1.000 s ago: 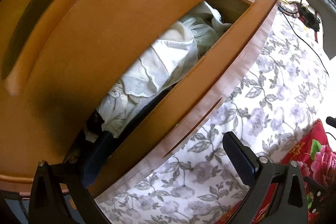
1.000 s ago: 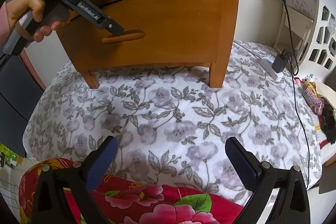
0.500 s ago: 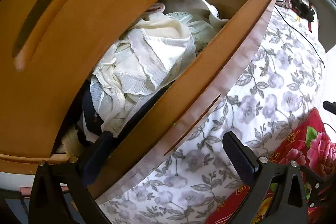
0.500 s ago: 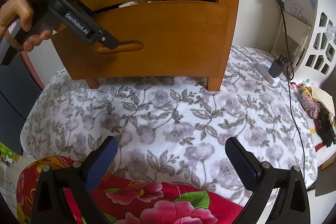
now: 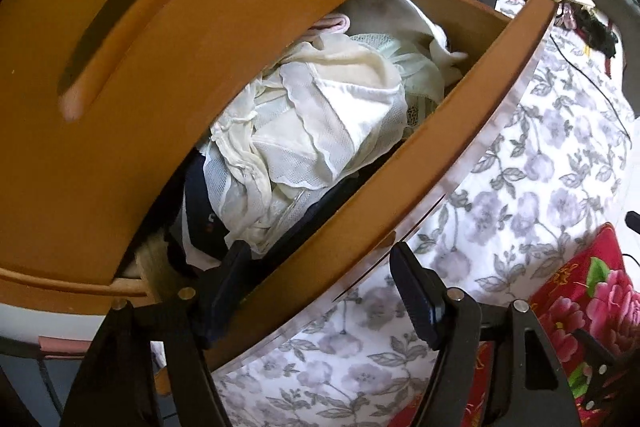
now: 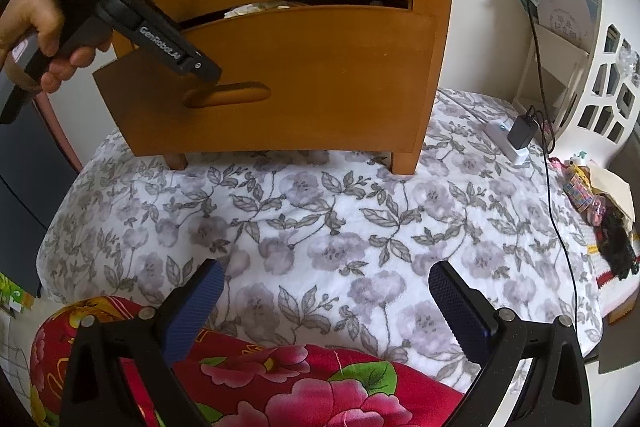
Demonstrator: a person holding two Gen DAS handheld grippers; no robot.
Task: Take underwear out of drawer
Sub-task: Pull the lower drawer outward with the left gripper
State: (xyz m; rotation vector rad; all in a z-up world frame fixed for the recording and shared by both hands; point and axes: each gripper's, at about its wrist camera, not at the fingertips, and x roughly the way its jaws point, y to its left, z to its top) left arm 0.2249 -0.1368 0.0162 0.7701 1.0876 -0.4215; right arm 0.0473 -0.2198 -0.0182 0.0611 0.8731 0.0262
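The lower drawer front (image 5: 460,131) of a wooden nightstand stands pulled out at an angle. Inside lies a heap of white lacy underwear (image 5: 320,131) over some dark navy garments (image 5: 200,215). My left gripper (image 5: 320,279) is shut on the drawer front's top edge, one finger inside the drawer and one outside. In the right wrist view a hand holds that left gripper (image 6: 196,67) at the drawer (image 6: 320,75), and a sliver of white fabric (image 6: 240,11) shows in the gap. My right gripper (image 6: 320,295) hangs open and empty over the bed.
The nightstand stands on a grey floral bedspread (image 6: 320,219). A red flowered blanket (image 6: 280,387) lies near my right gripper. A charger with cable (image 6: 520,135) and a white shelf (image 6: 592,67) sit at the right. The upper drawer (image 5: 200,7) is closed.
The drawer has slid further out, showing more underwear. My left gripper's fingers have drawn closer together around the drawer front. The right gripper has stayed almost still.
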